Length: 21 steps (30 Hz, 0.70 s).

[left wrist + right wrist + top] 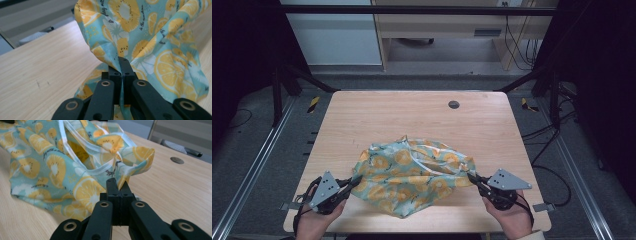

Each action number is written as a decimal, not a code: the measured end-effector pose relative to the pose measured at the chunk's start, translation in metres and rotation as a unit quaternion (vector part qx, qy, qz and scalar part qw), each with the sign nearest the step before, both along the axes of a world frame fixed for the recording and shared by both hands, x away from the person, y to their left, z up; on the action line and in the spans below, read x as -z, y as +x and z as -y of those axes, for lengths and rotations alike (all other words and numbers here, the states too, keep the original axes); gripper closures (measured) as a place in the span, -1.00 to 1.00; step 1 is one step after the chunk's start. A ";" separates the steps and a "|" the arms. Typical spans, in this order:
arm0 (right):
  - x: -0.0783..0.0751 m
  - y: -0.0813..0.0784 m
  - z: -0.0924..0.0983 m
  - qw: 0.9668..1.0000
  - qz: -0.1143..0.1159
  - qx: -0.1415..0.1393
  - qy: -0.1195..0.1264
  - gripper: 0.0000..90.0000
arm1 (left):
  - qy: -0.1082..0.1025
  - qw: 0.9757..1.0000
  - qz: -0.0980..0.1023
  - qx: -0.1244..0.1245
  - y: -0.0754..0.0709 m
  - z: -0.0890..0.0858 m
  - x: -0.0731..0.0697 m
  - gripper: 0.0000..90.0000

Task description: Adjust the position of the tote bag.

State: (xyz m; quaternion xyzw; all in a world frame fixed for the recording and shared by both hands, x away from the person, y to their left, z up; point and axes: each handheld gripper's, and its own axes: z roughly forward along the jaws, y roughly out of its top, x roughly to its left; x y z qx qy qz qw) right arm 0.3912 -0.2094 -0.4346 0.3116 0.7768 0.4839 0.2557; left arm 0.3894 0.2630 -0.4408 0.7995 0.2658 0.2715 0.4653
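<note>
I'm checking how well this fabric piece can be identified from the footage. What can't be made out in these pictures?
- What kind of item the fabric is: crumpled in all views, its full shape is folded under itself.
- The printed words on it: too small and creased in the left gripper view.
- The pinched cloth edges: covered by the left gripper and the right gripper.
- The fabric's top: cut off in both gripper views.

My left gripper [354, 183] and right gripper [473, 178] sit low and wide apart, tips angled inward, both jaws clamped tight.
</note>
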 end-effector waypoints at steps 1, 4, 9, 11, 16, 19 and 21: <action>0.002 0.000 0.000 1.000 -0.003 -0.001 -0.004 1.00 | 0.008 1.000 -0.004 0.002 0.001 0.001 0.002 1.00; 0.006 0.000 0.000 1.000 -0.006 -0.003 -0.010 1.00 | 0.036 0.999 -0.010 0.009 0.003 0.004 0.005 1.00; 0.017 0.005 0.002 0.999 -0.039 -0.005 -0.012 1.00 | 0.103 0.994 -0.016 0.022 0.009 0.016 0.015 1.00; 0.020 0.007 0.002 0.999 -0.045 -0.004 -0.014 1.00 | 0.113 0.993 -0.015 0.020 0.011 0.018 0.017 1.00; 0.030 0.018 -0.001 0.996 -0.078 0.000 -0.037 1.00 | 0.153 0.988 -0.030 0.015 0.027 0.026 0.027 1.00; 0.034 0.023 -0.003 0.995 -0.087 0.002 -0.049 1.00 | 0.160 0.987 -0.032 0.014 0.031 0.028 0.029 1.00; 0.037 0.028 -0.006 0.994 -0.093 0.002 -0.066 1.00 | 0.169 0.985 -0.033 0.008 0.038 0.030 0.032 1.00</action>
